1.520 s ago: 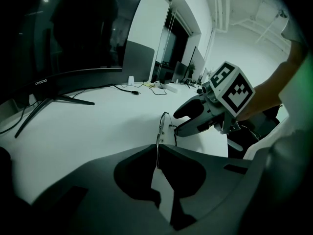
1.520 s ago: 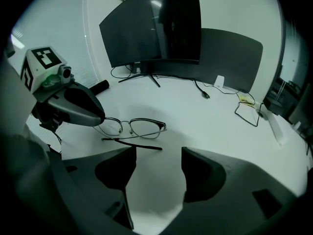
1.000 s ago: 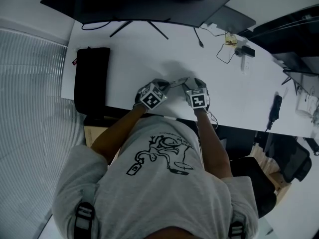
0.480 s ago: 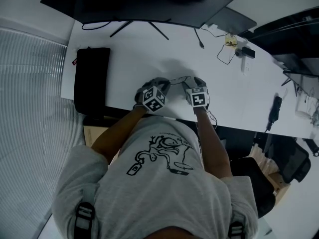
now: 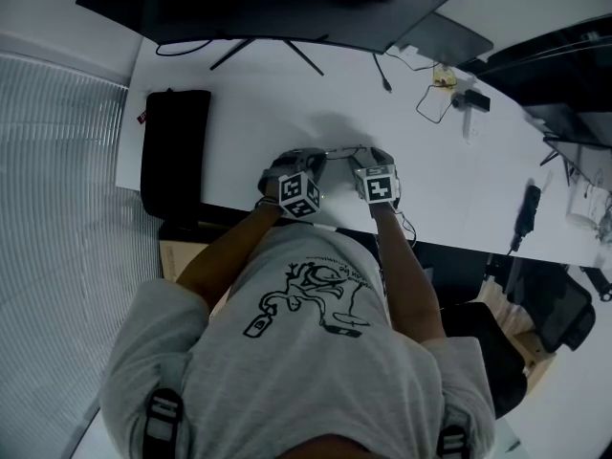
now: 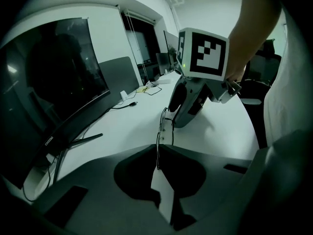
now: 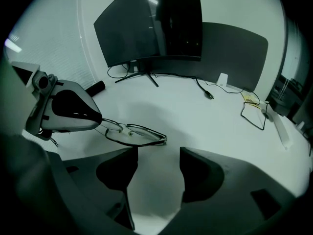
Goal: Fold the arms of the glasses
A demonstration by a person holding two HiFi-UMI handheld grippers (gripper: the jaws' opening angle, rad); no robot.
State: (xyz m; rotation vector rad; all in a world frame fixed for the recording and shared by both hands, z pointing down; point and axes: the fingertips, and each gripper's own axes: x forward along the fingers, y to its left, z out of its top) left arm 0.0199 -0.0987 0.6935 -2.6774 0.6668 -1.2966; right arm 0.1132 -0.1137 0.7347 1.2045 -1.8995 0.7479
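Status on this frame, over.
Left gripper shut on thin wire-framed glasses. Right gripper jaws closing, nothing between them. Glasses just beyond its tips. Nothing blocking.

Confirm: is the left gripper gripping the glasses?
Yes, in the left gripper view the left gripper is shut on one end of the glasses, which stick out beyond it.

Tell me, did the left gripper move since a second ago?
Yes. The left gripper has rolled, and its marker cube has slid slightly rightward, away from the black case.
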